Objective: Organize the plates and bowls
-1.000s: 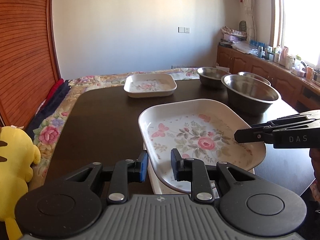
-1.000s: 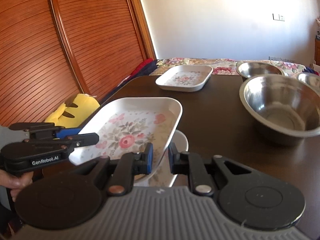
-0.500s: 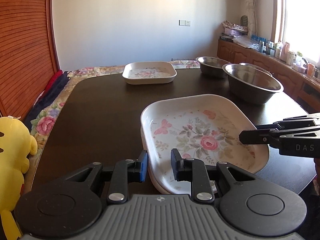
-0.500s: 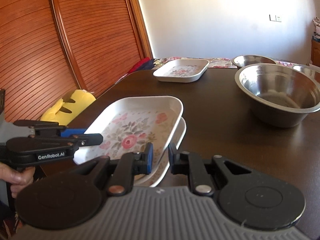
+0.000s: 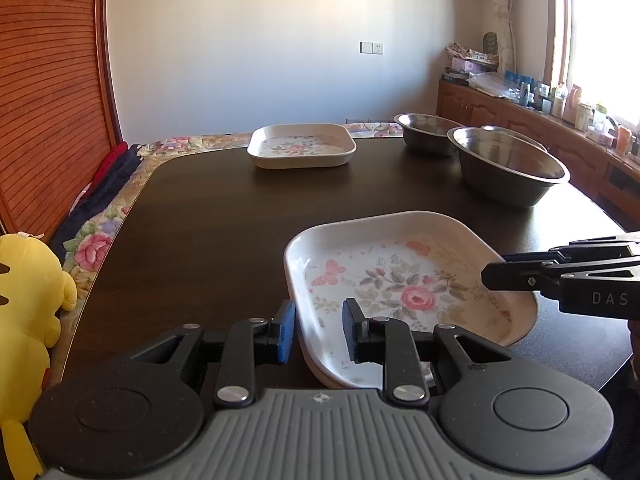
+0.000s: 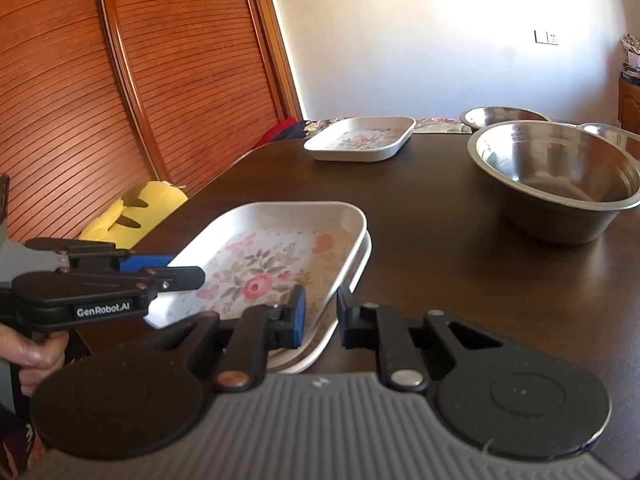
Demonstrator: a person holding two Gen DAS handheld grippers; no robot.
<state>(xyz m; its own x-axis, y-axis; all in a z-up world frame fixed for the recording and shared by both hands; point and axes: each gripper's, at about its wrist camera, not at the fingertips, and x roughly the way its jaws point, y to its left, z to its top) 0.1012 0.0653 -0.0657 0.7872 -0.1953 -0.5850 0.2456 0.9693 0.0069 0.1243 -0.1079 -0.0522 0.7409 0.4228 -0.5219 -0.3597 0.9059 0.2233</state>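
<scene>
One dark table (image 5: 224, 216) carries three steel bowls, the nearest bowl (image 5: 508, 168) at the right, and three floral plates: a far plate (image 5: 301, 145) and a near stack of two, the top plate (image 5: 400, 280) nested in the lower plate (image 6: 356, 264). Open tabletop lies between the stack and the far plate. The left gripper (image 5: 319, 330) is narrowed on the top plate's near-left rim; the right gripper (image 6: 321, 312) pinches its opposite rim.
</scene>
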